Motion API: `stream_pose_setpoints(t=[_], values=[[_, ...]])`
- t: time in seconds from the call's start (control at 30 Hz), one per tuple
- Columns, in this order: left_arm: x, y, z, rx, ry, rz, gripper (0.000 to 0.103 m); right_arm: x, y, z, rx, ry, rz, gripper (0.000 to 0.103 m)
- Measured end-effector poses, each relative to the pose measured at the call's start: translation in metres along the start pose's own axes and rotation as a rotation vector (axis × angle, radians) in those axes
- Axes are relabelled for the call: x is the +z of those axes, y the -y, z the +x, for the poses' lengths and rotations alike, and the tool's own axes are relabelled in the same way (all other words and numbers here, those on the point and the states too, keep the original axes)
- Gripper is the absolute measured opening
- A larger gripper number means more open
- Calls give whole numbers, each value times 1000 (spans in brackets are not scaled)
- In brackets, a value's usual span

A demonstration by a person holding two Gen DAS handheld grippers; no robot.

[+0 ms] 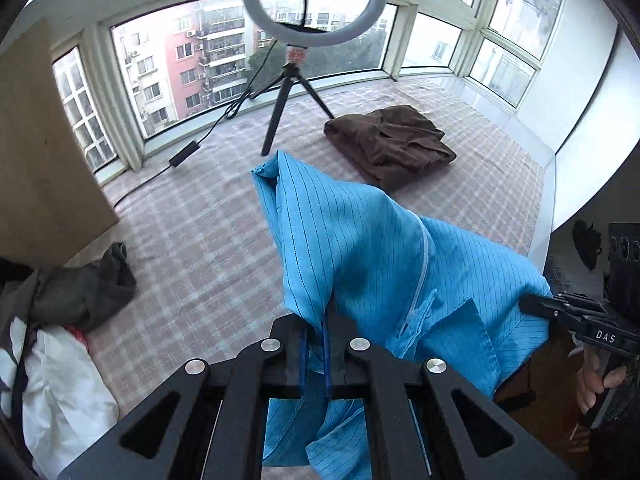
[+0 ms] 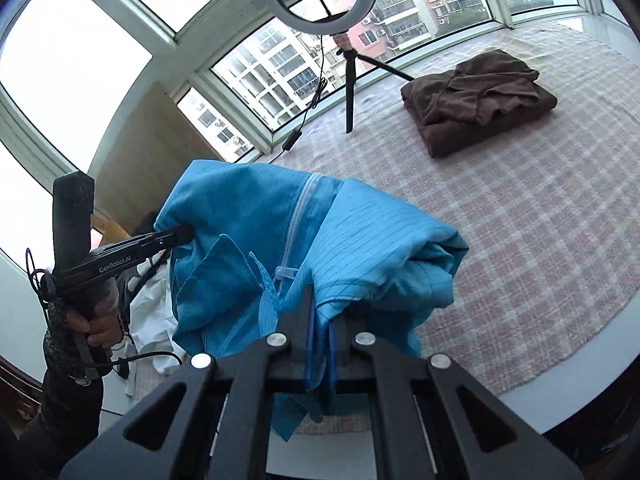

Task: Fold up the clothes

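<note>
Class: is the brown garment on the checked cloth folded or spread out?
Folded: the brown garment lies as a compact layered stack, top layer rumpled.

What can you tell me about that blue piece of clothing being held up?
The blue garment is thin cloth with fine dark pinstripes, a pale zipper down its front and a collar. It hangs bunched and unfolded in the air above the checked cloth, pinched by the left tool and the right tool, each shut on an edge.

White letters "DAS" on the black body of the right tongs (image 1: 536,307) at the right edge of the left wrist view, white "GenRobot.AI" along the black body of the left tongs (image 2: 182,235) at the left of the right wrist view, no other legible text
</note>
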State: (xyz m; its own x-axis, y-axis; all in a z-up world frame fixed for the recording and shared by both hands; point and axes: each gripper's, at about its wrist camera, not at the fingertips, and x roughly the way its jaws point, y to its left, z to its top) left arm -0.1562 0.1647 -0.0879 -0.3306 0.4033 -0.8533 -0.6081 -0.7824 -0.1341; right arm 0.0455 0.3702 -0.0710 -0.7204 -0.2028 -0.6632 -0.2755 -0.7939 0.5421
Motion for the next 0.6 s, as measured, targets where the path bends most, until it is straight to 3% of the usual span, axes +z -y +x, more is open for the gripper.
stream_pose_setpoints(t=[0.17,0.3,0.43,0.5,0.57,0.6], values=[[22,24,21,17,-35,73,4,8,38,18,-30,-34,46,5],[10,-1,72,81,-148,50,4,1,59,54,-89,-141,57,5],[8,-33,104,84,-196,-14,4,-3,78,84,-141,-230,69,11],[8,-42,115,84,-212,-21,4,-3,86,78,-127,-214,79,18],[7,-48,120,72,-223,-30,4,-6,90,62,-159,-165,70,48],[6,-51,121,64,-228,-35,5,-8,92,60,-176,-157,62,56]])
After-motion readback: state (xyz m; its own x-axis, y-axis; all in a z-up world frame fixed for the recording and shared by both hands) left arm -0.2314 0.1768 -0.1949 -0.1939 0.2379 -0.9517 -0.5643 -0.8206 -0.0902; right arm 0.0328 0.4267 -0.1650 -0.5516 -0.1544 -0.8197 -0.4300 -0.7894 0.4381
